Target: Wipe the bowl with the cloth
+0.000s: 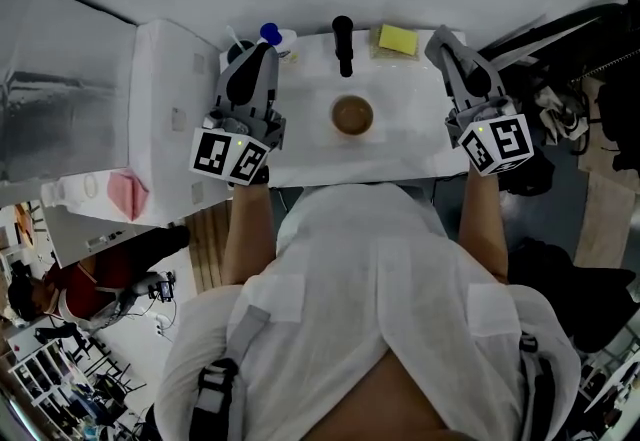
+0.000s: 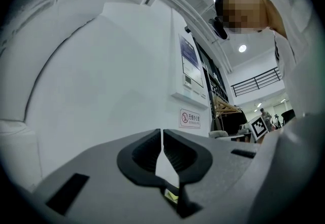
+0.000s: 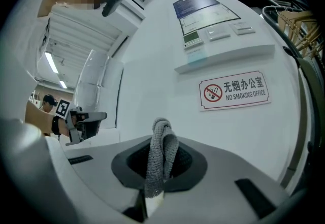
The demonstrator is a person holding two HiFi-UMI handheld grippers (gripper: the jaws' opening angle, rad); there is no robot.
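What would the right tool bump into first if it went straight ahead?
Probably the white wall, near the no-smoking sign. Nothing else shows ahead of the right tool and its cloth, though depth is unclear.

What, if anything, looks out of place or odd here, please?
Nothing looks spilled or damaged; the bowl sits upright on the table. Only the grey cloth is off the table, pinched in the right gripper.

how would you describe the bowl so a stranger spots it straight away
Look at the white table in front of the person in the head view. Near its middle sits the bowl. It is the only round thing with a brown inside, nearer the person than the black upright object and the yellow block at the far edge.
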